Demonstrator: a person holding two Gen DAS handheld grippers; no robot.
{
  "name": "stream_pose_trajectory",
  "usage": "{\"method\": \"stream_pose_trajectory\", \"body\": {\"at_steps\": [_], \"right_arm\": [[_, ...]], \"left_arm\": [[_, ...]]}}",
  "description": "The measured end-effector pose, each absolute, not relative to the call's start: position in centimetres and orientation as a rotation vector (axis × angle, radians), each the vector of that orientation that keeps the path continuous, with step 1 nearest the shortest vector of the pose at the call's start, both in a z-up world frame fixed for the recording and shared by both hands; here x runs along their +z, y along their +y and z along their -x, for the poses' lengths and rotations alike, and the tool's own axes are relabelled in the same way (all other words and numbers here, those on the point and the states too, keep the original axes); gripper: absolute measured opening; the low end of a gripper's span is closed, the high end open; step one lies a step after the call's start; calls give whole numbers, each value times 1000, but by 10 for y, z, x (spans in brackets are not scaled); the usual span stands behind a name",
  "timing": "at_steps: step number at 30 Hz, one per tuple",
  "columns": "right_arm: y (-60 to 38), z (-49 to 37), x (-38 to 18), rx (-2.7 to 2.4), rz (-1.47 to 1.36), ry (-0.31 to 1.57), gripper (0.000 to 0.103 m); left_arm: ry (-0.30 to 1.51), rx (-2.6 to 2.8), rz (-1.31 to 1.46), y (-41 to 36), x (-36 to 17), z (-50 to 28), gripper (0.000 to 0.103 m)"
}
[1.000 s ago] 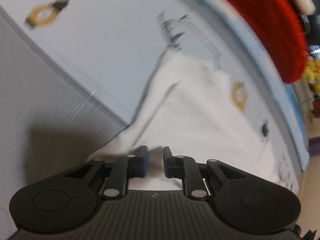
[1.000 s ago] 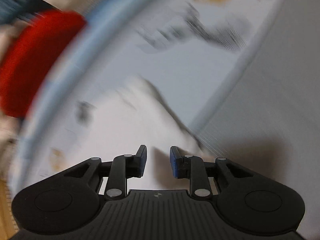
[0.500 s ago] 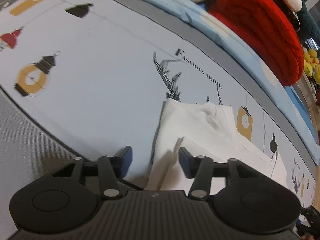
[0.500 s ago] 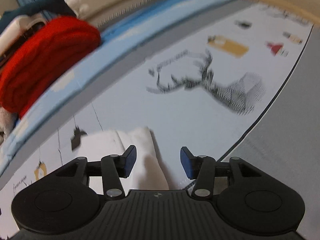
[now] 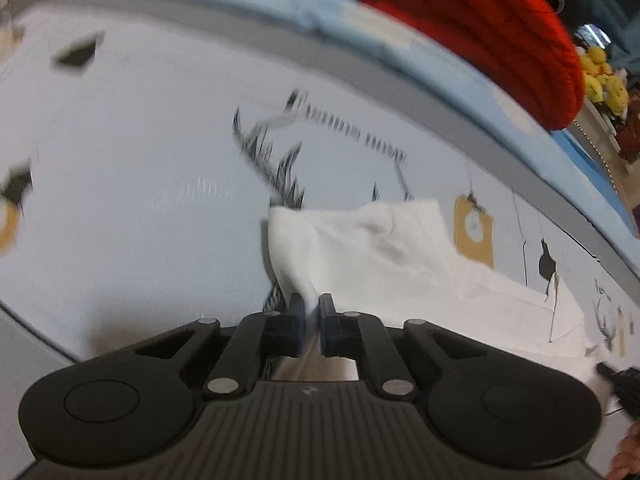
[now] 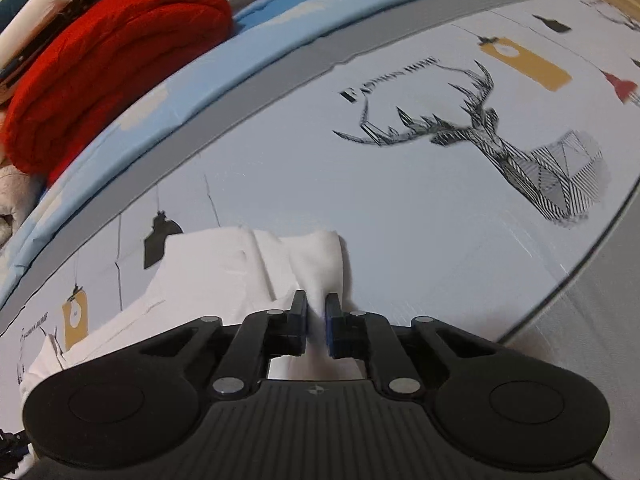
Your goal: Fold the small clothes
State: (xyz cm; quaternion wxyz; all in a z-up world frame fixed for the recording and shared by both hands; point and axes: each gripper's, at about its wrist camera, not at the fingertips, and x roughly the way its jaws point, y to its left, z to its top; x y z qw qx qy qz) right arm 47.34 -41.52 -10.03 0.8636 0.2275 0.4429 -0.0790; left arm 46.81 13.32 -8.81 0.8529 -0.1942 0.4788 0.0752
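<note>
**Both grippers pinched on the near edge of a white garment**

Here, nearest each camera, a fold of the white garment (image 5: 360,248) is seen clamped between narrowly spaced fingers. The left gripper (image 5: 311,307) is closed on the garment's near corner, where the cloth is gathered into a peak rising from the jaws. The right gripper (image 6: 316,306) is likewise closed on a pinched ridge of the same white garment (image 6: 224,272), with fabric visible in the slot behind the fingertips. Beyond the jaws, the garment is spread flat on a pale printed mat (image 6: 400,208), partly covering its lantern and tag motifs. Further out, a line-drawn deer head (image 6: 520,152) is printed on the mat, well apart from the cloth. A grey border and a light blue sheet (image 6: 248,40) are found beyond the mat's far edge. Farthest back, a folded red knit (image 6: 112,52) is resting on the blue sheet; it also appears in the left wrist view (image 5: 500,36), which is blurred.
</note>
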Motion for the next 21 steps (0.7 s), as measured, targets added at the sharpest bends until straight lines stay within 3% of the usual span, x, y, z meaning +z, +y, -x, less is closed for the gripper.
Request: {"method": "stream_pose_trajectory", "body": {"at_steps": [3,5,6,7,8,9,10,14,17,19,21], "right_arm": [[-413,-473,-86,-139,-461,816,6],[-414,-471,-68,-108,-460,706,7],[-412,-470,-62,-113,-445,667,8],[-410,-470,-57,-137,-409,642,15],[-408,-470,-54,-164,-379,638,21],[-406,-471,-53,-189,-347,651,36],[-406,-470,-53,-191,-339,661,40],[-406,-468,-57,-130,-376,758,40],[-405,-467,-70,-97,-385,915,40],[-405,-461,-87,-133,-355,1061,44],[-416,-445,-94,-220,-409,1095,51]], "left_arm": [[882,123,369,127,-68,-468,7],[837,139,372,127,-61,-469,13],[830,161,371,129,-59,-469,19],[844,169,366,131,-58,-469,34],[854,173,364,132,-59,-469,37],[857,181,362,132,-59,-467,37],[858,181,363,131,-58,-466,37],[911,97,394,123,-58,-461,37],[1096,65,419,116,-83,-460,40],[1194,128,375,112,-99,-455,39],[1155,148,337,106,-83,-446,39]]}}
